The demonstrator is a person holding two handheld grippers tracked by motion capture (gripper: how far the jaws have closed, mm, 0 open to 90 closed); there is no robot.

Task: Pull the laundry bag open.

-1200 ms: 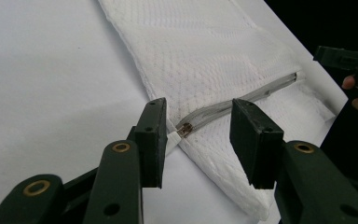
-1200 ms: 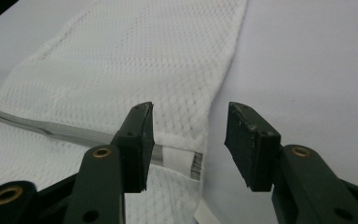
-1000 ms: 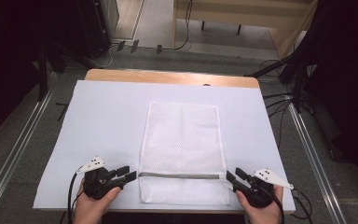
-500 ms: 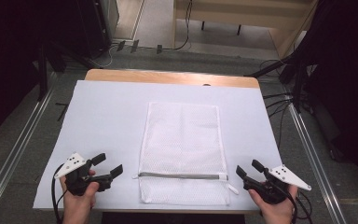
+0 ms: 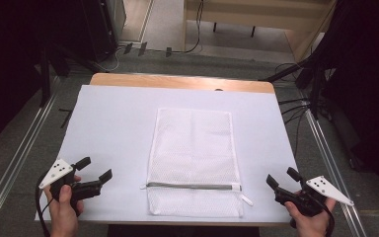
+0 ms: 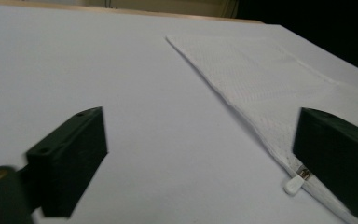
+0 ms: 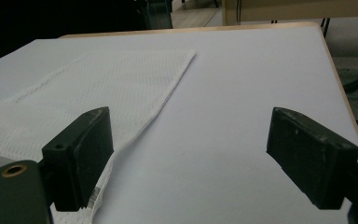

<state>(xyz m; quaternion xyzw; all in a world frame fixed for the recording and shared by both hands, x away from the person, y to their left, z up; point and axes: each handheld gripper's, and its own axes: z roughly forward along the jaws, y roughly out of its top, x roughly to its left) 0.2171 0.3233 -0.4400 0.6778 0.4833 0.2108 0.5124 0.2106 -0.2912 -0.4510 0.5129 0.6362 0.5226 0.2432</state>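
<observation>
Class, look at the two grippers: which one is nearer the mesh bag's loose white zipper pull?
The right gripper: the zipper pull lies at the mesh bag's right end, while the left gripper sits off its opposite edge.

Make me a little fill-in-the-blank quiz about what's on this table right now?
1. The white mesh bag lies ___ on the table.
2. Both the left gripper and the right gripper have their jaws ___.
3. The bag's grey zipper runs near the edge ___ to the person.

Missing words: flat; open; nearest
</observation>
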